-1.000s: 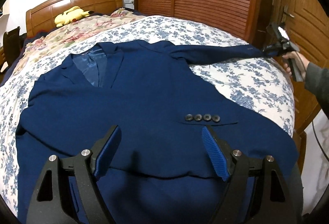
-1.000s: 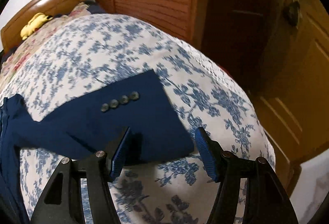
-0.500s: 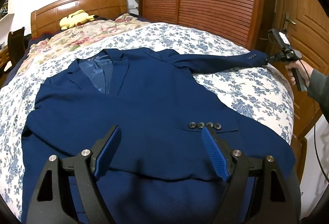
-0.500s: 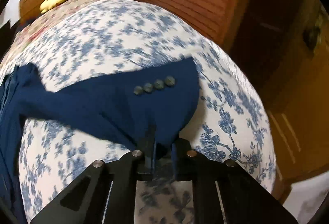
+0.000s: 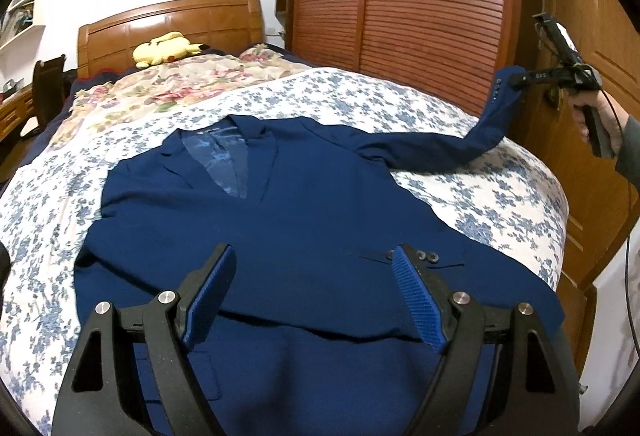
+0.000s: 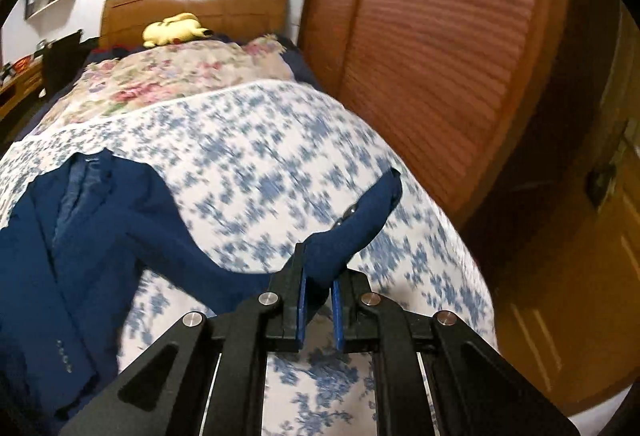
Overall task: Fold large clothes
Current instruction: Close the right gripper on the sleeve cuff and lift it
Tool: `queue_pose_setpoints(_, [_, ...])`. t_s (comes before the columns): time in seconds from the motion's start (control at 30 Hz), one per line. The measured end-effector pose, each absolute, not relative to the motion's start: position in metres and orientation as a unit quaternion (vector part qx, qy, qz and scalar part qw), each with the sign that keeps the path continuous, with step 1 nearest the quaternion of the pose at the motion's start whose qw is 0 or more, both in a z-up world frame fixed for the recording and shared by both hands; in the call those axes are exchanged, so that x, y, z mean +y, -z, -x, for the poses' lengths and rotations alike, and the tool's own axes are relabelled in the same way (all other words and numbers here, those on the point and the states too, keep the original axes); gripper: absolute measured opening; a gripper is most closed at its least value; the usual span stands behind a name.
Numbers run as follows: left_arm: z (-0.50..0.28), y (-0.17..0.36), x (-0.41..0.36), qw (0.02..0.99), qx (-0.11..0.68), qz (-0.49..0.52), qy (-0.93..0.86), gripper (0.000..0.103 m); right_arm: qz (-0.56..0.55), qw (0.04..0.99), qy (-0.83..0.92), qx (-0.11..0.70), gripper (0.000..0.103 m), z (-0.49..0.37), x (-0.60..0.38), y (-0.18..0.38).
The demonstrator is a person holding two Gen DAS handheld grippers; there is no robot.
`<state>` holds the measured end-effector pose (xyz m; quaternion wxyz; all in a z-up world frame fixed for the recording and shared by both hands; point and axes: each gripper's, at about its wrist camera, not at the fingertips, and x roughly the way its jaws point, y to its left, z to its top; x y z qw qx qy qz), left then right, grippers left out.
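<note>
Right gripper (image 6: 318,278) was clamped on the cuff end of the sleeve (image 6: 356,224) of the navy jacket (image 5: 280,220), its jaws having just been closing, with cloth between the pads (image 6: 301,300). Cuff stood lifted clear of the bed (image 5: 500,204); in the left wrist view the sleeve rose from the quilt toward the person's hand (image 5: 600,116), near the slatted wardrobe door (image 5: 436,4). Cuff buttons (image 6: 346,216) sat just past the pinch. Left gripper (image 5: 312,296) hovered over the lower front of the jacket, jaws wide apart and nothing between them; whether its tips touched the cloth could not be told. Jacket body lay flat, face up, lapels and lining toward the headboard (image 5: 172,20), the other sleeve folded across the front with its buttons (image 5: 426,256) beside the left gripper's right finger. Yellow plush toy (image 5: 164,48) lay on the floral pillow, well apart from the work. Judged step: carrying the free sleeve inward across the chest. Risks, as judgement: the pinch held only a narrow bite of cuff, so the weight of the hanging sleeve could pull it free mid-swing; with the left gripper not pinning the body, drag through the shoulder could shift or wrinkle the whole jacket; a sleeve twisted along its length would land with a crease.
</note>
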<state>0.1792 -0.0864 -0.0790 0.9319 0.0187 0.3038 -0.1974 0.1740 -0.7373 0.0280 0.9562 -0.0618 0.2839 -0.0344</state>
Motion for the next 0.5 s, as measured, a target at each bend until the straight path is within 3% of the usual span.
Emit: queue_pose_setpoints(0.5, [-0.175,0.068,-0.055,0.942,0.287,0.001,0.176,0.081,0.11,0.955,-0.009,0.273,0.009,-0.179,-0.67,-0.044])
